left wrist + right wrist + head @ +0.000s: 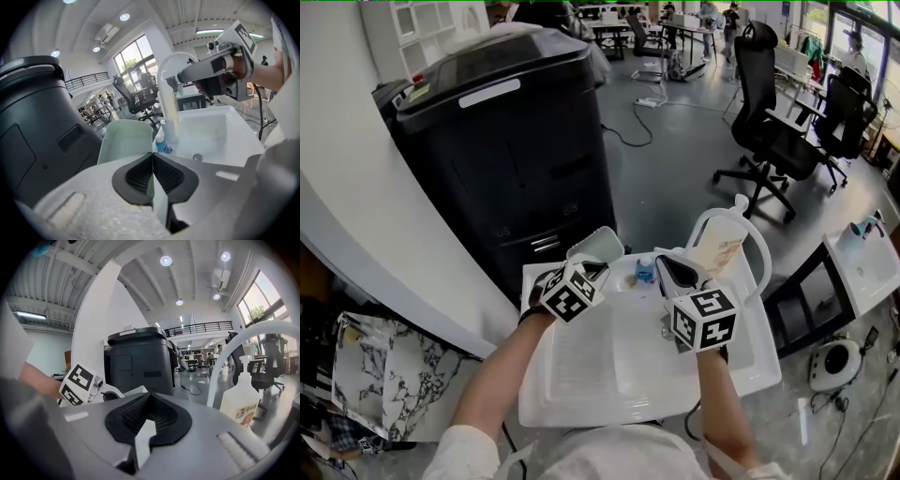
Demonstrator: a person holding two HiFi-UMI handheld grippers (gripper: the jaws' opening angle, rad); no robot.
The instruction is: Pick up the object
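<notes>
My left tongs (153, 174) are clamped on the thin wall of the pale green cup (125, 140). The wall runs edge-on between the two black ribbed pads, which press it from both sides. The cup is smooth and plain, with a rounded-square mouth and a thin rim. I hold it tilted in the air over the far left corner of the white sink (581, 380), close beside the tall black bin (506, 141).

My right tongs (149, 414) are closed with nothing between the pads. They sit over the sink's back edge by the curved white faucet (758, 246) and the soap bottle (718, 253). A small blue-capped bottle (645, 271) stands on the rim between the two tongs.

From the head view, my left marker cube and jaws cover the cup's lower half, so I see only its mouth and upper wall (598, 246). In the left gripper view the jaw body cuts off its base. I cannot tell whether anything is inside it. A pale sliver shows below my right pads, and I cannot make out what it is. The soap bottle's label is too small to read.
</notes>
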